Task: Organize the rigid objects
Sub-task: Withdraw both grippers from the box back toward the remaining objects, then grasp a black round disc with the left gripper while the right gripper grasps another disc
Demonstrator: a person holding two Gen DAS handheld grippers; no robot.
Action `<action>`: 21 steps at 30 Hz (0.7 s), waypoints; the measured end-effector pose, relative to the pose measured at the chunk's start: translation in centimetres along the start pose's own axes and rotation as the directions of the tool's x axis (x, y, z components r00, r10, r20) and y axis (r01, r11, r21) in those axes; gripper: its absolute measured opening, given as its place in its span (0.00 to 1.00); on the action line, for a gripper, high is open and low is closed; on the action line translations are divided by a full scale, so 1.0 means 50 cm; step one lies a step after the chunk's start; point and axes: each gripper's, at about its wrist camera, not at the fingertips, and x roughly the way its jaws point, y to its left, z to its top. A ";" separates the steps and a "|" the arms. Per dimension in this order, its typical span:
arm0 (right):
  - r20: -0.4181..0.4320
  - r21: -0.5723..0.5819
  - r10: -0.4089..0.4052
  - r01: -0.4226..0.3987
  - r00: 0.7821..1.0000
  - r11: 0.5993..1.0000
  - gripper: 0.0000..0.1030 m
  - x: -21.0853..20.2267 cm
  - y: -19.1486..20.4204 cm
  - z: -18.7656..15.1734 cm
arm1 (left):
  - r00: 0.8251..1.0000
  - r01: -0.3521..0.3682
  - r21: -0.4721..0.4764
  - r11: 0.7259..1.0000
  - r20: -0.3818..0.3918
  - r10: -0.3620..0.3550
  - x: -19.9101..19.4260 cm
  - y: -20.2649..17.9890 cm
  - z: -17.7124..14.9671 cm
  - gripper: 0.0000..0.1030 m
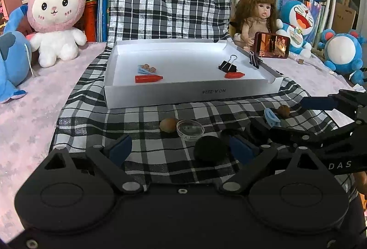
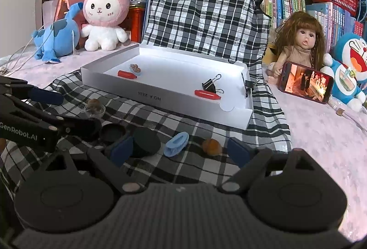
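Both your tongs hang released, nothing between the pads. Left tongs (image 1: 177, 148): a clear dish (image 1: 190, 129) sits just ahead of the gap, a brown nut (image 1: 168, 125) touching or just beside it on the left; a black cap (image 1: 209, 148) lies against the inner right finger. Right tongs (image 2: 181, 152): a blue clip (image 2: 176, 143) lies ahead inside the gap, toward the left pad, its long axis slanting up to the right; a second nut (image 2: 212, 145) is ahead toward the right pad. The white box (image 2: 160, 97) waits beyond both, already holding red pieces and binder clips. Judgement: your right hand is nearer the clip; you'd need to square the jaws across its short side.
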 end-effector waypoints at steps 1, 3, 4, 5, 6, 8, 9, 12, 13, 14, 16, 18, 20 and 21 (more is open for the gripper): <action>0.000 0.001 -0.001 0.001 1.000 1.000 0.92 0.000 0.000 0.000 | 1.000 0.001 0.000 1.000 -0.001 -0.001 0.000 -0.001 0.000 0.90; 0.000 0.000 -0.001 0.001 1.000 1.000 0.92 0.000 0.001 0.000 | 1.000 0.001 0.001 1.000 -0.006 -0.001 0.001 -0.002 -0.001 0.90; -0.001 0.000 -0.001 0.001 1.000 1.000 0.91 0.000 0.001 0.000 | 1.000 -0.002 0.000 1.000 -0.009 0.002 0.001 -0.002 -0.001 0.90; -0.003 -0.002 0.000 0.000 1.000 1.000 0.91 0.000 0.001 -0.001 | 1.000 -0.005 -0.001 1.000 -0.013 0.005 0.002 -0.002 -0.002 0.90; -0.004 -0.003 0.000 0.000 1.000 1.000 0.91 0.000 0.002 -0.002 | 1.000 -0.007 -0.003 1.000 -0.017 0.007 0.003 -0.002 -0.002 0.90; -0.009 -0.008 0.002 -0.002 1.000 1.000 0.91 0.001 0.004 -0.004 | 1.000 -0.007 -0.008 1.000 -0.027 0.007 0.004 -0.002 -0.002 0.89; -0.011 -0.010 0.002 -0.003 1.000 1.000 0.91 0.002 0.004 -0.005 | 1.000 -0.003 -0.011 1.000 -0.031 0.003 0.004 -0.001 -0.003 0.86; -0.014 -0.022 0.002 -0.002 1.000 1.000 0.90 0.002 0.007 -0.007 | 0.999 0.006 -0.016 1.000 -0.041 -0.006 0.005 0.001 -0.002 0.78; -0.015 -0.025 0.003 -0.003 1.000 1.000 0.90 0.002 0.008 -0.009 | 0.999 0.008 -0.016 1.000 -0.043 -0.009 0.005 0.000 -0.002 0.77; -0.016 -0.028 0.002 -0.003 1.000 1.000 0.89 0.001 0.009 -0.009 | 0.999 0.011 -0.016 1.000 -0.044 -0.012 0.004 0.000 -0.002 0.75; -0.016 -0.030 0.001 -0.002 1.000 1.000 0.85 0.000 0.009 -0.010 | 0.999 0.021 -0.016 1.000 -0.043 -0.022 0.001 -0.002 -0.003 0.69; -0.020 -0.021 0.010 -0.011 1.000 1.000 0.80 0.000 0.008 -0.010 | 0.998 0.034 -0.010 0.999 -0.045 -0.035 -0.002 -0.005 -0.004 0.66; -0.026 -0.012 0.021 -0.021 0.999 1.000 0.73 -0.001 0.007 -0.010 | 0.998 0.042 0.002 0.999 -0.047 -0.042 -0.004 -0.011 -0.006 0.65; -0.029 -0.006 0.029 -0.029 0.999 1.000 0.72 -0.001 0.007 -0.011 | 0.998 0.043 0.008 0.999 -0.048 -0.043 -0.004 -0.014 -0.007 0.64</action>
